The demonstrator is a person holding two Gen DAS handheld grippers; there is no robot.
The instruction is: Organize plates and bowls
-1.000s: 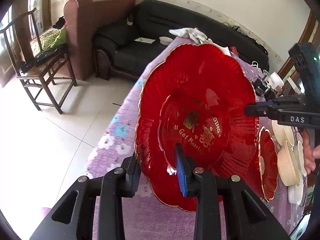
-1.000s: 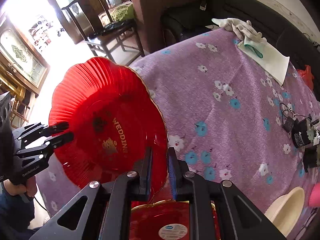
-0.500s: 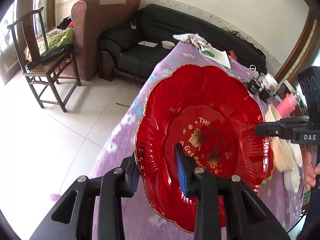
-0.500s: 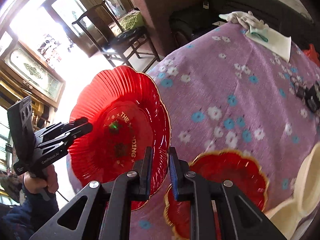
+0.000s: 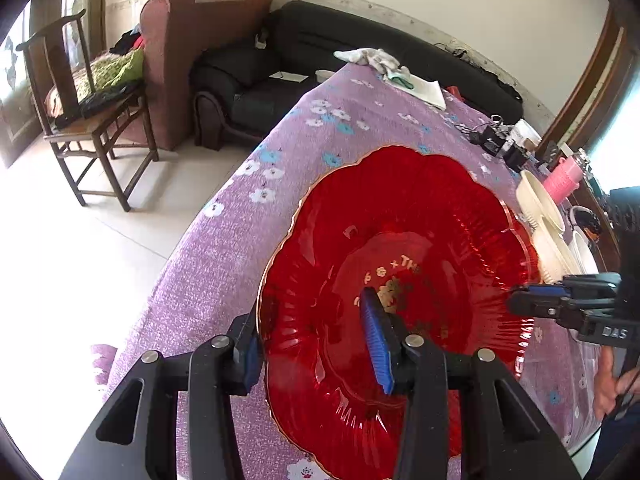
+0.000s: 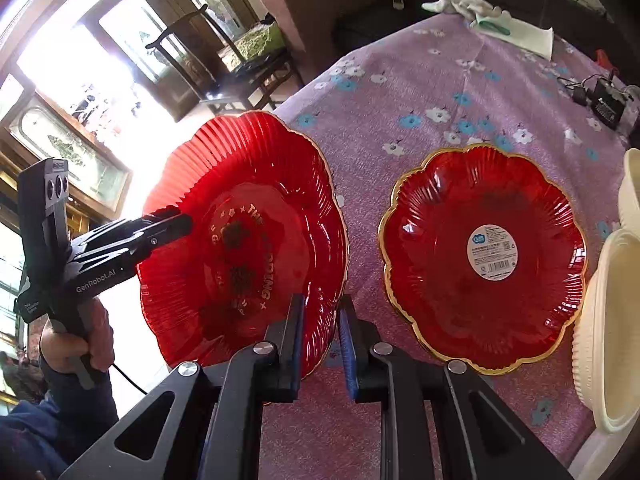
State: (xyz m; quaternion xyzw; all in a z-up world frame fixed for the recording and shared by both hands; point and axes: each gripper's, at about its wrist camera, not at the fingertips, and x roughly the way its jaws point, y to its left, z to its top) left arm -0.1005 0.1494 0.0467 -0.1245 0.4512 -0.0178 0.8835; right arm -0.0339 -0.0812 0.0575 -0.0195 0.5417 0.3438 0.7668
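Observation:
A large red scalloped plate with gold lettering hangs tilted over the near left edge of the purple flowered table. My left gripper straddles its near rim. Its jaws are opening, and the right pad stands off the plate's inside. In the right wrist view my right gripper is shut on the opposite rim of that plate. The left gripper shows at the plate's far side. A smaller red plate with a round sticker lies flat on the cloth just right of it.
Cream bowls crowd the table's right side, close to the smaller plate. A pink cup, chargers with cables and a white cloth lie farther back. A wooden chair and sofas stand on the floor to the left.
Both grippers brought the large plate toward the near table edge and tipped it flatter. The left jaws have widened. The smaller red plate now shows whole beside it.

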